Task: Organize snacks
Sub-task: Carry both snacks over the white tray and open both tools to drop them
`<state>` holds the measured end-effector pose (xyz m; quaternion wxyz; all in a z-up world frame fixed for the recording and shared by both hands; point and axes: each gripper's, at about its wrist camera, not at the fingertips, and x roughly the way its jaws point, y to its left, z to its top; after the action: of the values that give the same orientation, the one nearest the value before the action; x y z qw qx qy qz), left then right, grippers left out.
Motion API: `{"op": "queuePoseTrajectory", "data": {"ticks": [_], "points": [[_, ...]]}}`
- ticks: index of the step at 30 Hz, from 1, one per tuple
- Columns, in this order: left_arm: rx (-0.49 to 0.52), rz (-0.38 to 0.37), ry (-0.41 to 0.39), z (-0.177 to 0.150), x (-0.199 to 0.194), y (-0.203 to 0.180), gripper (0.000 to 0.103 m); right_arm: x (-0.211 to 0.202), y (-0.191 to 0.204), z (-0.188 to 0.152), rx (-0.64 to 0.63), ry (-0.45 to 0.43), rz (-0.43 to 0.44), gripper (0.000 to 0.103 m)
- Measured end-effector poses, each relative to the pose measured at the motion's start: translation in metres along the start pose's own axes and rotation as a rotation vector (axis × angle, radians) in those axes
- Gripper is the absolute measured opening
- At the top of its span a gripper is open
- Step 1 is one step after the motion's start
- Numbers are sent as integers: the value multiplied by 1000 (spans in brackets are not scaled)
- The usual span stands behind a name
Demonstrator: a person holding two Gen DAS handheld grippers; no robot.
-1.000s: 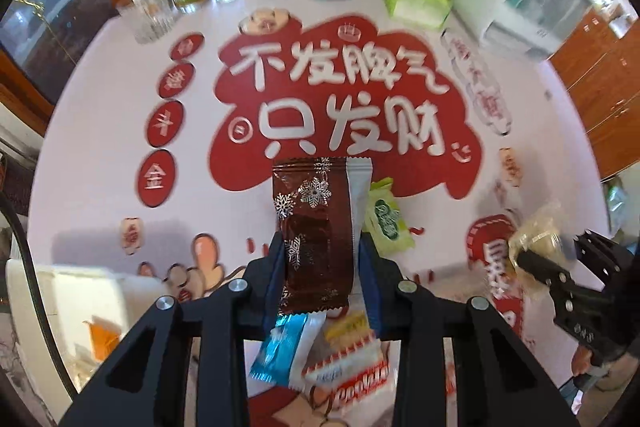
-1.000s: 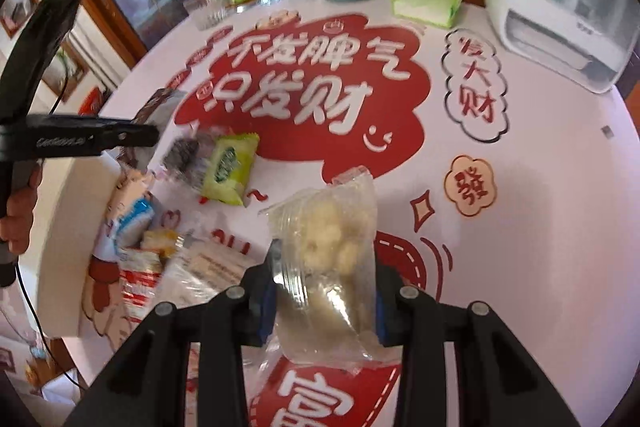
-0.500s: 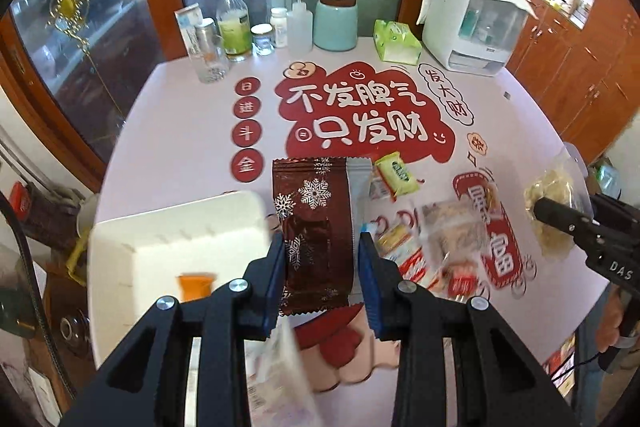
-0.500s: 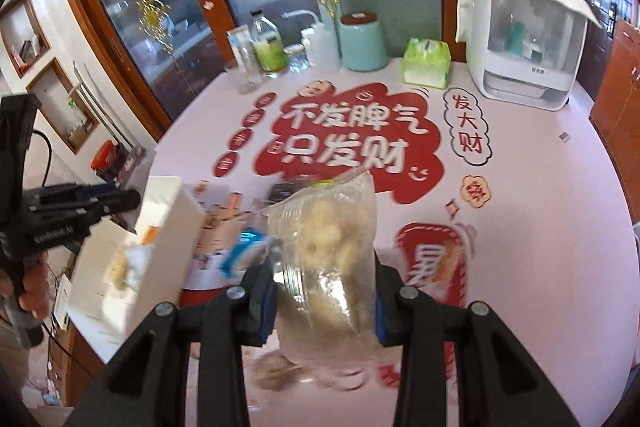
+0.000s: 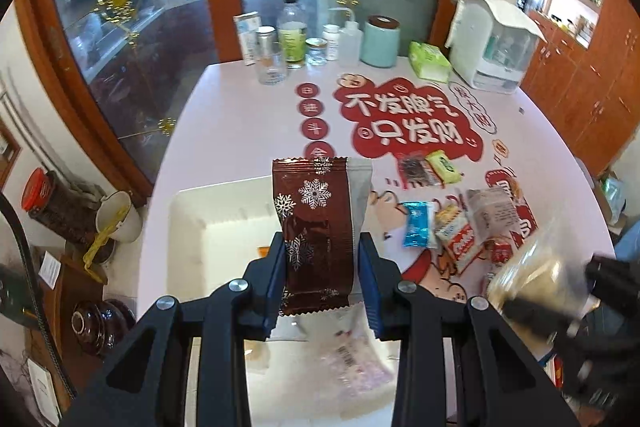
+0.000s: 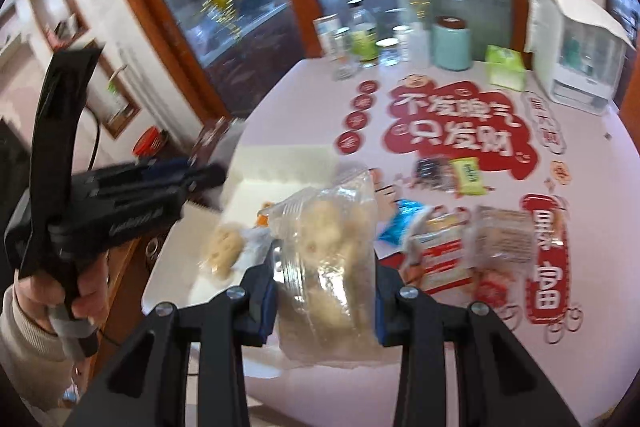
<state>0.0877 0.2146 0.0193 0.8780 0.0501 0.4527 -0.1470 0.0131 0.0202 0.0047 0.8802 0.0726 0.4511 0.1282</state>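
Snacks: the loose pile (image 5: 452,223) lies on the tabletop (image 5: 248,123) at my 2 o'clock. Largest first: the white box (image 5: 216,223), open-topped, sits directly under and ahead of my left gripper (image 5: 323,283), 12 o'clock, nearer to it than to my right. Left jaws are clamped on the brown snowflake packet (image 5: 316,227), long axis upright, in line with the fingers. Right gripper (image 6: 323,301) jaws are clamped on the clear bag of pale puffs (image 6: 328,259), upright too; the box lies at its 11 o'clock. Judgement: left drops first.
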Motion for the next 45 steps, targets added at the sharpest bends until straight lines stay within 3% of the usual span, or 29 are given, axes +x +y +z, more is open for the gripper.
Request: {"op": "queuePoseTrajectory", "data": {"ticks": [10,24,25,27,28,29,32,45], "points": [[1,32,-25,-10,-3,32,32,36,82,-3,-70,96,33,37],[86,56,15,-13,10,26,34,58,102,-15,-51,157,10,40],[86,57,19,-13,11,27,37,59,102,-15,-49,159,6,43],[83,60,28,-15,12,28,58,60,103,-15,-46,163,-3,51],[81,64,25,-17,12,29,74,60,103,-15,-45,162,-7,55],[80,67,19,-18,11,29,80,59,104,-16,-46,158,-14,58],[102,80,9,-21,9,26,81,57,105,-16,-50,148,-25,62],[87,52,24,-25,10,21,84,47,103,-18,-57,131,-53,63]]}}
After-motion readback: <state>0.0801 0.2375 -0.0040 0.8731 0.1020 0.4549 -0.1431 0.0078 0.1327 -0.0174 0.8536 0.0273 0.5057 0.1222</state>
